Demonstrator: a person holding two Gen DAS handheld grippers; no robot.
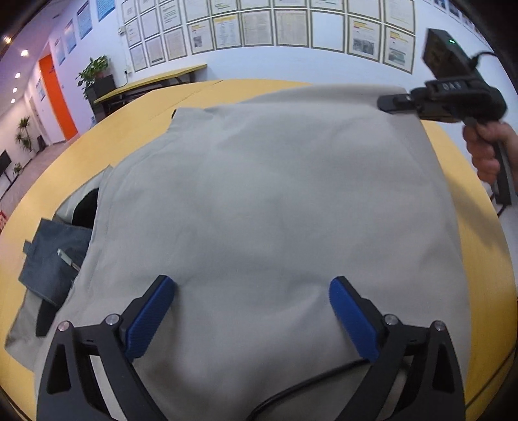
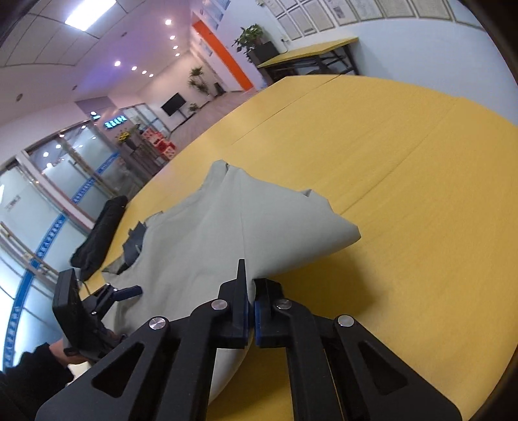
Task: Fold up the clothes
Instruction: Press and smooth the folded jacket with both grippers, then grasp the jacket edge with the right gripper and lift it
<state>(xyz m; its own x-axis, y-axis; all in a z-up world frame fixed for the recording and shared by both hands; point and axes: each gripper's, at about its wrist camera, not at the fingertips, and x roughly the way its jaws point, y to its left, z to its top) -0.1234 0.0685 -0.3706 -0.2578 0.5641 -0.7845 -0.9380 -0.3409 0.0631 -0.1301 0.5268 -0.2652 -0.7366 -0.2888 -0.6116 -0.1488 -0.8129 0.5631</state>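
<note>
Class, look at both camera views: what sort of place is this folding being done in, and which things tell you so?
Probably an office or institutional lobby, not a home: framed notices cover the wall, glass entrance doors open off a corridor, and a wall screen hangs there.

A pale grey-green garment (image 1: 275, 207) lies spread over the yellow desk (image 1: 97, 145), mostly flat with soft wrinkles. Its far right corner is lifted off the surface, the cloth rising in a taut ridge there (image 2: 259, 226). At its near left edge a piece of blue denim (image 1: 51, 262) shows, partly tucked under the grey cloth.
</note>
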